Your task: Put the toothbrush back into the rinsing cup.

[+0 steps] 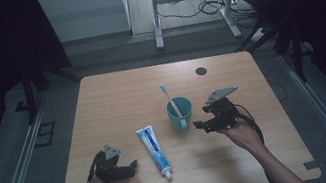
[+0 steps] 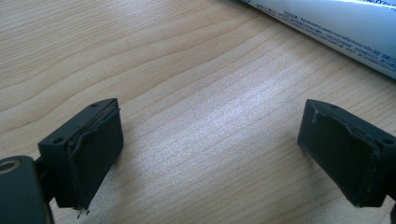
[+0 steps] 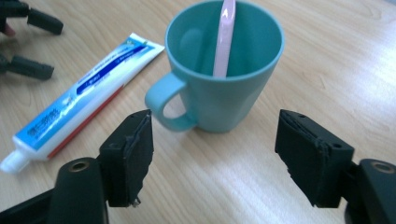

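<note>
Right gripper (image 1: 204, 117) is hovering with jaws spread wide just beside the teal mug (image 1: 180, 114), which is standing mid-table with a pink toothbrush (image 1: 171, 101) leaning inside. Left gripper (image 1: 129, 169) is resting low, equally agape, near the toothpaste tube (image 1: 155, 152) lying flat. Judging by this, the approach to the mug is under way; next, the right jaws need closing on its wall or handle.

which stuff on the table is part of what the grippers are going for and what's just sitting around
In the job:
- teal mug, right gripper open just in front of it
- pink toothbrush standing in the mug
- toothpaste tube, left gripper open beside it

Just lying about:
- dark round spot near the table's far edge
- cables on the floor beyond
</note>
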{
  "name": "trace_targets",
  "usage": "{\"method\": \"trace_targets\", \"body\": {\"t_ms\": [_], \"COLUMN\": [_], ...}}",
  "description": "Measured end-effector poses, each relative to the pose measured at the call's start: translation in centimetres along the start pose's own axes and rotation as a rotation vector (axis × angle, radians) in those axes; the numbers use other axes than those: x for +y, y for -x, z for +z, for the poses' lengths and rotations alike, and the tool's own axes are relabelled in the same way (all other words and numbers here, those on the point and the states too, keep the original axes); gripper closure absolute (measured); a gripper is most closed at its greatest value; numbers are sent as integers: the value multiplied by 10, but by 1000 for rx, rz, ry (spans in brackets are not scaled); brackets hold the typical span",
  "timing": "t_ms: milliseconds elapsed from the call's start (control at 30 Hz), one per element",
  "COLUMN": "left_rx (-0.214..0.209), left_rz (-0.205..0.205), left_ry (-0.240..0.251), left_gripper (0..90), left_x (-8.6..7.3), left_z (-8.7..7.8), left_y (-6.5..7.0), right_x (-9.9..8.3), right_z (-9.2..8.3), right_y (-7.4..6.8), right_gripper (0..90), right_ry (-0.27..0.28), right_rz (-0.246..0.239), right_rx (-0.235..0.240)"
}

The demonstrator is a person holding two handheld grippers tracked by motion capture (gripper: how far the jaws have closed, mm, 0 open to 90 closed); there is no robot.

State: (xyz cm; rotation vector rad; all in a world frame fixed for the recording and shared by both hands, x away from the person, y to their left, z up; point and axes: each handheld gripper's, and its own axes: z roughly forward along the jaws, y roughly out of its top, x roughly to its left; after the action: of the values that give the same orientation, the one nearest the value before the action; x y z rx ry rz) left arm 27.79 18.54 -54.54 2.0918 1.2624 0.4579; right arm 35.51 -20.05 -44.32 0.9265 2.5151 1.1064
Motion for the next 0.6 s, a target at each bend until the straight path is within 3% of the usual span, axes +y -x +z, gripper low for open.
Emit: {"method": "trace_targets", "body": {"t_ms": [600], "left_rx": [0], "left_rz": [8], "left_ry": [-5], "left_gripper": [68], "left_x": [0], "left_z": [0], "left_y": [-1], "right_x": [-31], "right_z": [-9], "right_y": [3], "right_gripper": [123], "right_ry": [-4], "right_rz": [23], "right_rx": [-33]}}
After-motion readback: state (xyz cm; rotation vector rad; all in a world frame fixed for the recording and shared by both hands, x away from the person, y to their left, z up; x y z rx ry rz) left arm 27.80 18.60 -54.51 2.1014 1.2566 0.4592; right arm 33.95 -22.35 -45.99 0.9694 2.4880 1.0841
